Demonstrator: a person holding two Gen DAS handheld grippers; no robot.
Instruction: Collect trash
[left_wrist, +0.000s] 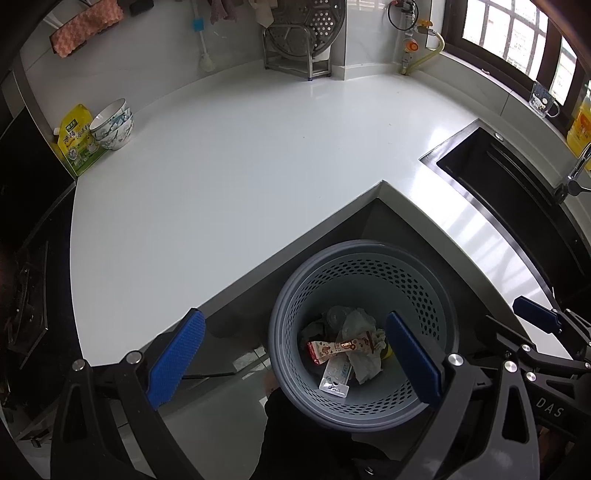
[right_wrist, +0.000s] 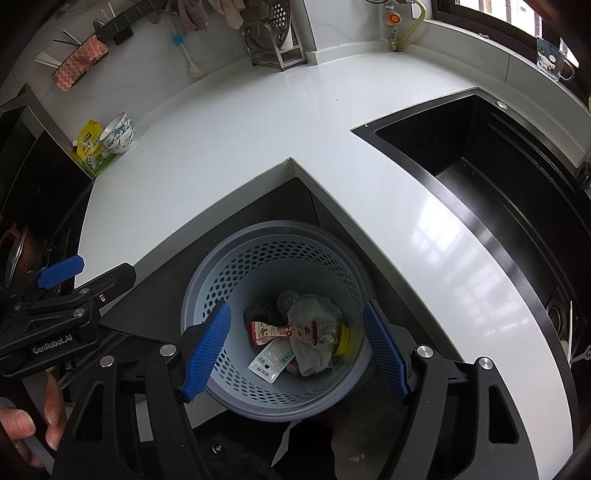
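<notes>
Both the left gripper (left_wrist: 293, 360) and right gripper (right_wrist: 304, 350) hover with fingers wide and empty above the perforated bin (right_wrist: 236, 266), where light, crumpled wrappers (right_wrist: 314, 332) lie, best pinched at a raised fold.

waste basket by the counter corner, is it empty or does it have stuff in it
Not empty. The waste basket holds a crumpled tissue, a red snack wrapper and a white sachet at the bottom.

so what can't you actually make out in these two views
- Yellow item in the basket, both wrist views: mostly under the crumpled paper, so unidentifiable.
- White sachet print: too small to read.
- Sink, left wrist view: cut off by the fisheye edge.
- Floor under the basket: hidden by the open left claw and open right claw.
</notes>
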